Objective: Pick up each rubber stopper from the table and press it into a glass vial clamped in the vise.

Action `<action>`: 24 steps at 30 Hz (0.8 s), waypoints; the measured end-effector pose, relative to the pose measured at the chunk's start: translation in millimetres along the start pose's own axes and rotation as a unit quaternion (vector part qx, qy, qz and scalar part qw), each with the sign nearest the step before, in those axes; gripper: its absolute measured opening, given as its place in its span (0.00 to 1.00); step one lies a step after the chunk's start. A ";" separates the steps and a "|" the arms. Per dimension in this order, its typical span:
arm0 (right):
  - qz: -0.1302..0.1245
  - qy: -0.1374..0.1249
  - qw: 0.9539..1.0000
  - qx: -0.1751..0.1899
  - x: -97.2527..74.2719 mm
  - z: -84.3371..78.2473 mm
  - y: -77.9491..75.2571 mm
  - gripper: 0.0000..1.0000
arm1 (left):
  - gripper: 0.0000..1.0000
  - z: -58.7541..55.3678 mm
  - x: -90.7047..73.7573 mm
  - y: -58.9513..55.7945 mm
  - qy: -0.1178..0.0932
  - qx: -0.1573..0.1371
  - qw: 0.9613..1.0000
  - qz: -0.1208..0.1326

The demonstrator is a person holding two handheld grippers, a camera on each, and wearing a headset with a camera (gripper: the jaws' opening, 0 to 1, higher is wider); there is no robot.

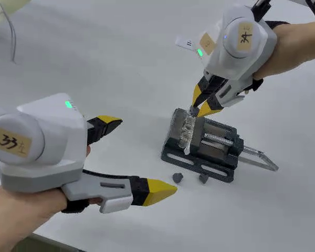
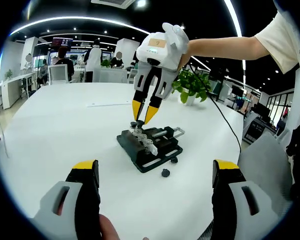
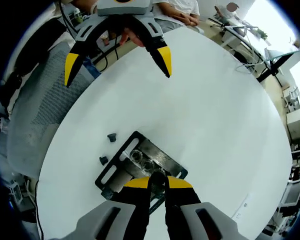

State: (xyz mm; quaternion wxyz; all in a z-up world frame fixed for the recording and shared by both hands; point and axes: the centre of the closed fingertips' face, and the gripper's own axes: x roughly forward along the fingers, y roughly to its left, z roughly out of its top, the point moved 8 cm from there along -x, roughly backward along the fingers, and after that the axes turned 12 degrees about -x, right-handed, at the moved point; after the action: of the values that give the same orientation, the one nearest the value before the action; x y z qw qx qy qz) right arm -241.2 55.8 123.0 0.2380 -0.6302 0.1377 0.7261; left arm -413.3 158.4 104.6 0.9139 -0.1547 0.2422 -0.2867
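White counter (image 1: pixel 94 63): right tongs (image 1: pixel 198 109) pinch a squashy rubber stopper (image 1: pixel 192 111) by its head over the fragile glass vial (image 1: pixel 188 128); left tongs (image 1: pixel 144 155) gape.

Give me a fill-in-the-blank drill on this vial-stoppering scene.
1. The right tool pinches a dark stopper over the glass vials clamped in the ___.
2. The left tool has its jaws ___ and holds nothing.
3. ___ more stoppers lie loose on the table.

Missing words: vise; open; Two.
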 end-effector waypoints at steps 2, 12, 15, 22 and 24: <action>0.004 0.007 1.000 -0.015 2.5 -2.3 -0.3 0.05 | 0.93 -0.3 -0.6 0.7 -0.001 -0.001 1.000 0.001; 0.013 0.017 1.000 0.001 8.8 -7.6 2.1 0.05 | 0.93 -4.5 -0.9 0.5 0.002 -0.006 1.000 -0.002; 0.011 0.017 1.000 0.006 9.4 -6.8 1.9 0.05 | 0.93 -4.3 -0.6 0.2 0.001 -0.006 1.000 -0.003; 0.016 0.014 1.000 0.018 11.3 -8.4 -0.9 0.05 | 0.92 -5.1 1.3 -0.2 0.001 -0.007 1.000 -0.005; 0.018 0.015 1.000 0.019 11.5 -7.6 0.6 0.05 | 0.91 -6.1 1.8 -1.1 0.003 -0.007 1.000 -0.008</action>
State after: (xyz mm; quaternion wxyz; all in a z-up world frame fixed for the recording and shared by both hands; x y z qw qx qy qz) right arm -236.1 53.5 110.5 0.2351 -0.6336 0.1661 0.7181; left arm -415.8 155.6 99.2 0.9097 -0.1620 0.2455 -0.2931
